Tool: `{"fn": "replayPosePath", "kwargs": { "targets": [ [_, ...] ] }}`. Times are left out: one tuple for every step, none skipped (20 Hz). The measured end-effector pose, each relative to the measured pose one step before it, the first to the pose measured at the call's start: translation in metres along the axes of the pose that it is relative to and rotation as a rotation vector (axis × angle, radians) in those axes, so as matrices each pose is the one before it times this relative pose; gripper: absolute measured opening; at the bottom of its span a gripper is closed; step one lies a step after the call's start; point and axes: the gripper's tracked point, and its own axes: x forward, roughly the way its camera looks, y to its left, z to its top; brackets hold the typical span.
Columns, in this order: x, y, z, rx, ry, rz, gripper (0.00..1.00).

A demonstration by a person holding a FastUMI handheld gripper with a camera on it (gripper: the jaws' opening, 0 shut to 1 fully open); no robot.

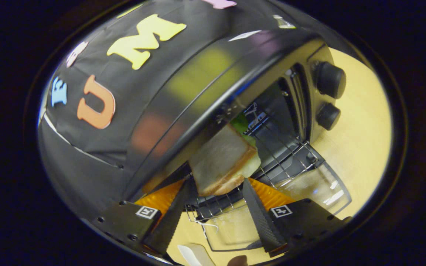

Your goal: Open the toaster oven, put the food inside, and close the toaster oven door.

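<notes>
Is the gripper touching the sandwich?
Touching. In the gripper view, both fingers press the sandwich's sides, holding it over the oven rack.

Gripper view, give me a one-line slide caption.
Gripper shut on sandwich, carrying it over the open glass door into the toaster oven.

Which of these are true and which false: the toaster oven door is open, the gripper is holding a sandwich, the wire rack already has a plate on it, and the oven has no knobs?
1. The toaster oven door is open. True: the glass door lies folded down in front of the cavity.
2. The gripper is shut on the sandwich. True: both fingers press on it, just ahead of the wire rack.
3. A plate sits on the wire rack. False: the visible rack is bare.
4. The oven has no knobs. False: two dark knobs sit beside the cavity.
</notes>
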Motion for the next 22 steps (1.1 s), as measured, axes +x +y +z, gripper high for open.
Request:
{"fn": "replayPosePath", "kwargs": {
  "targets": [
    [-0.00784, -0.00046, -0.00144, -0.04183, 0.00104, -0.02281, 0.96],
    [-0.00827, 0.00024, -0.00208, -0.04537, -0.00133, -0.01627, 0.96],
    [-0.00743, 0.00124, -0.00194, -0.04888, -0.00569, -0.01579, 0.96],
    [-0.00971, 0.00064, -0.00223, -0.05357, -0.00705, -0.01136, 0.96],
    [-0.01176, 0.00196, -0.00207, -0.05155, -0.00987, -0.00528, 0.96],
    [-0.01129, 0.00281, -0.00117, -0.041, -0.02034, -0.00402, 0.96],
    [-0.01408, 0.00253, -0.00069, -0.03665, -0.0239, -0.00598, 0.96],
    [-0.01344, 0.00065, 0.00011, -0.0353, -0.02246, -0.00942, 0.96],
    [-0.01272, -0.00092, -0.00113, -0.03296, -0.01949, -0.01462, 0.96],
    [-0.01223, -0.00004, 0.00018, -0.03023, -0.02342, -0.01094, 0.97],
    [-0.01351, -0.00486, -0.00111, -0.03114, -0.02459, -0.01413, 0.97],
    [-0.01096, -0.00388, -0.00221, -0.02413, -0.01925, -0.01915, 0.97],
    [-0.00634, -0.00046, -0.00481, -0.01554, -0.01307, -0.01832, 0.97],
    [-0.00612, -0.00308, -0.00743, -0.01167, -0.00076, -0.01315, 0.97],
    [-0.00606, -0.00391, -0.01008, -0.01493, 0.0044, -0.0095, 0.97],
    [-0.00589, -0.00393, -0.00762, -0.01401, 0.00118, -0.00832, 0.97],
    [-0.00378, -0.0041, -0.00719, -0.0122, 0.00006, -0.00897, 0.97],
    [-0.00197, -0.00426, -0.00664, -0.01383, -0.00242, -0.00922, 0.97],
    [-0.00084, -0.00466, -0.00915, -0.01103, 0.00632, -0.01068, 0.97],
    [-0.00074, -0.00262, -0.00992, -0.00609, 0.01556, -0.00511, 0.97],
    [-0.00159, -0.00304, -0.00924, -0.00653, 0.01423, -0.00291, 0.97],
    [0.00067, -0.00268, -0.00817, -0.00267, 0.0128, -0.00761, 0.97]
  ]
}}
